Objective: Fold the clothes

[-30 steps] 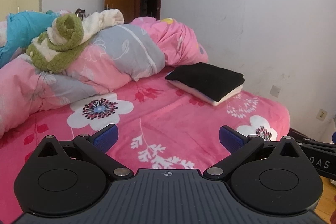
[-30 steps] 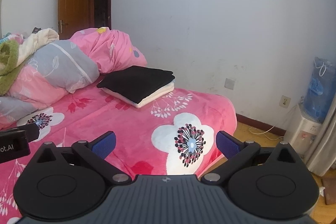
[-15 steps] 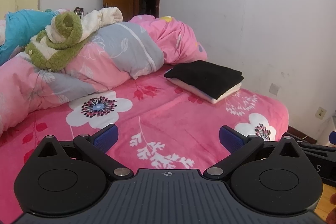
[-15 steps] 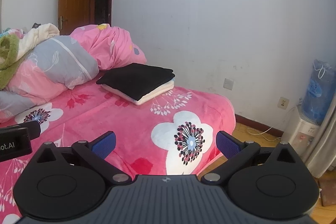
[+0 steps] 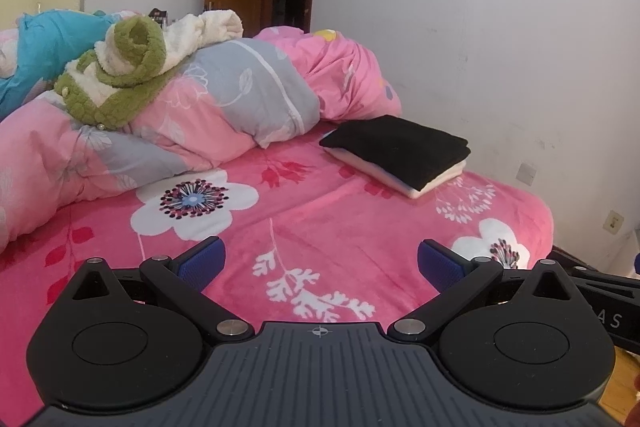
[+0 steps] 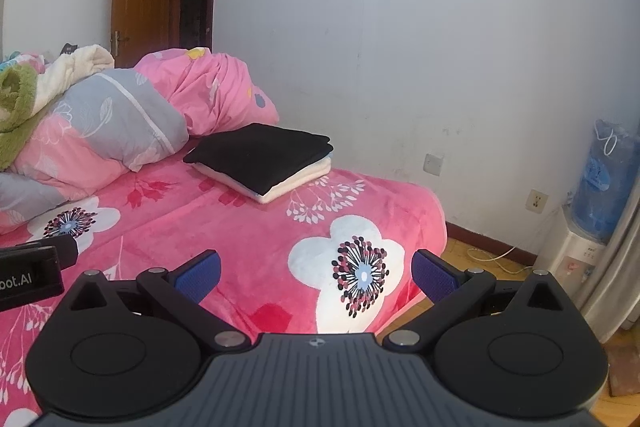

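Observation:
A folded stack of clothes, black on top of cream and white, (image 5: 398,151) (image 6: 262,157) lies on the pink flowered bed (image 5: 320,223) (image 6: 224,227) near the wall. A crumpled green and cream fleece garment (image 5: 124,71) (image 6: 18,103) sits on top of the rolled duvet at the left. My left gripper (image 5: 320,263) is open above the bedspread, nothing between its blue pads. My right gripper (image 6: 316,271) is open too, over the bed's right corner, empty. Both are well short of the stack.
A rolled pink and grey duvet (image 5: 208,119) (image 6: 100,127) fills the bed's left and back. A blue garment (image 5: 44,47) lies behind it. The white wall runs along the bed's far side. A water dispenser (image 6: 600,195) and curtain stand at the right, wooden floor (image 6: 480,251) below.
Both views have shifted only slightly; the folded stack sits a little differently in frame. Both grippers stay open and empty, and nothing on the bed has moved.

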